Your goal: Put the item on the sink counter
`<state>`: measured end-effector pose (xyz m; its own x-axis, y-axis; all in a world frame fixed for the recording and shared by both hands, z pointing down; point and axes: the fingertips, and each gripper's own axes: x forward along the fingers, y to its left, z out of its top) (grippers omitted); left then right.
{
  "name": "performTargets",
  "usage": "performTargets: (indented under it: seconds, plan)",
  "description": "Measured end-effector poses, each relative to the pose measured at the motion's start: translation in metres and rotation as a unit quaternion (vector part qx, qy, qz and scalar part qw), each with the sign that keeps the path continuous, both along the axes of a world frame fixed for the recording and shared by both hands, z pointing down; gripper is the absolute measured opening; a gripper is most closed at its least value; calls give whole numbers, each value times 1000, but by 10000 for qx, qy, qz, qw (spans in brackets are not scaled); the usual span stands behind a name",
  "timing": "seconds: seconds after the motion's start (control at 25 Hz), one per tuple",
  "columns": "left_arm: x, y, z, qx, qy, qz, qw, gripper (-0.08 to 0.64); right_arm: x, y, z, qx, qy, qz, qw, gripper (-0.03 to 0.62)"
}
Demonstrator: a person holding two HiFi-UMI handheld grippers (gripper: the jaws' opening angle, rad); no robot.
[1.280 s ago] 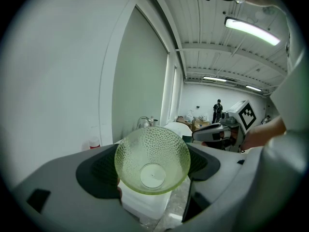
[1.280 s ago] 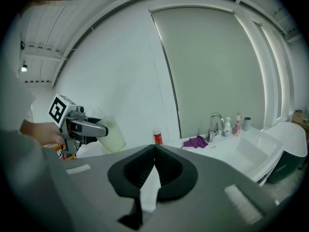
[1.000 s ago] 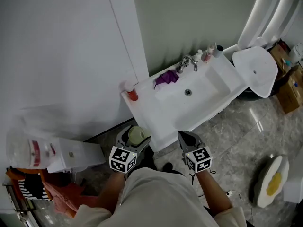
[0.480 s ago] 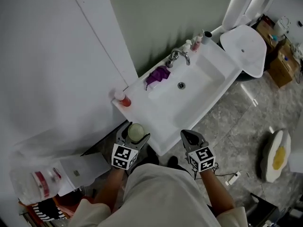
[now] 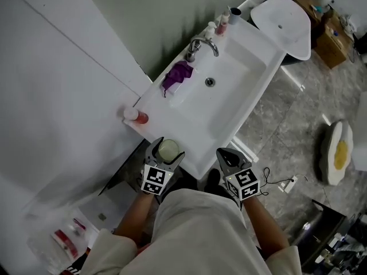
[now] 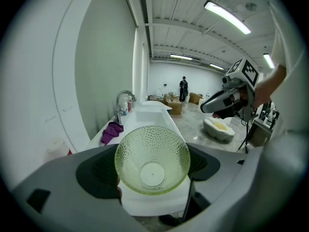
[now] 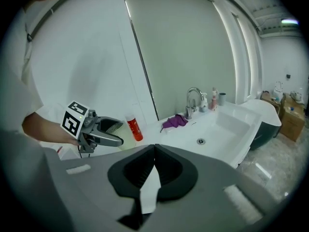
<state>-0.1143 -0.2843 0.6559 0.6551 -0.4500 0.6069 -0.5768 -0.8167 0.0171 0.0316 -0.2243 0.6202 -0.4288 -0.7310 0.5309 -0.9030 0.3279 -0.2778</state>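
My left gripper (image 5: 164,152) is shut on a pale green dimpled glass (image 5: 168,149), held at the near left corner of the white sink counter (image 5: 157,105). In the left gripper view the glass (image 6: 152,158) fills the space between the jaws, its base toward the camera, with the counter (image 6: 150,117) stretching away beyond it. My right gripper (image 5: 225,156) hovers off the counter's front edge, shut with nothing in it; its jaw tips meet (image 7: 154,148). The right gripper view shows the left gripper (image 7: 108,132) holding the glass (image 7: 114,127) beside a red bottle (image 7: 134,128).
On the counter are a red bottle (image 5: 135,115), a purple cloth (image 5: 176,74), a faucet (image 5: 198,43) and small bottles (image 5: 221,20) at the back. A white wall panel stands left. A white seat (image 5: 284,22), boxes (image 5: 335,36) and an egg-shaped cushion (image 5: 335,153) lie right.
Both grippers have come closer to the counter's front edge, and the glass now sits at its near left corner. The head view has swung, shifting the sink up and left.
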Motion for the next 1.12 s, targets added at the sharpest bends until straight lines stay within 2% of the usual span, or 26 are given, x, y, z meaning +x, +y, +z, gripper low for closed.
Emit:
performTargets:
  seconds: [0.2,0.52,1.12]
  plan:
    - [6,-7,39,-148,-125,293,9994,394,-10,-3,26,-337,-299,318,9985,11]
    - [12,-7,97,-370,-410,647,9964,394,-15,12,49,-649,-360,644,9952,11]
    - [12,-3,164,-403,-739,876,9926,393,-14,39,70,-1002,-522,1033,9882,11]
